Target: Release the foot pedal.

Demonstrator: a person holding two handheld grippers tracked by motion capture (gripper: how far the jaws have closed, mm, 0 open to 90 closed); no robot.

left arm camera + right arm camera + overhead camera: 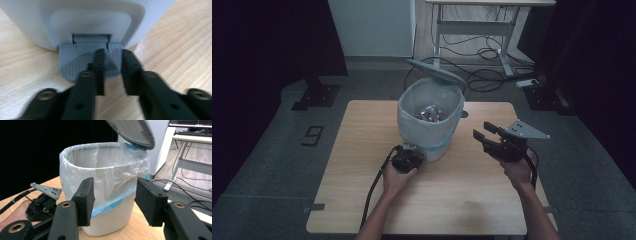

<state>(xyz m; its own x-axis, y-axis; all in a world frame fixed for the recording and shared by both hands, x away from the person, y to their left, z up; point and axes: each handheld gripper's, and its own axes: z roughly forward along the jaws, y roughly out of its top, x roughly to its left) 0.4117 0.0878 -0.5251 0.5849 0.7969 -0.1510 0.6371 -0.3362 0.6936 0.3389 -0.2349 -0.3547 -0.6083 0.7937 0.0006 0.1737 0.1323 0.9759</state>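
Pressing my left hand-held gripper (111, 56) on pedal (75, 63) of pedal bin (429, 120), jaws slightly apart; lid (434, 71) up; right hand-held gripper (486, 134) parted, empty, beside bin above counter (362, 150).

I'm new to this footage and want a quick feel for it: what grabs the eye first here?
A white pedal bin lined with a clear bag stands mid-table, its grey lid tipped up and crumpled rubbish inside. The left gripper rests its jaw tips on the grey foot pedal at the bin's base. The right gripper hovers empty and open to the bin's right.
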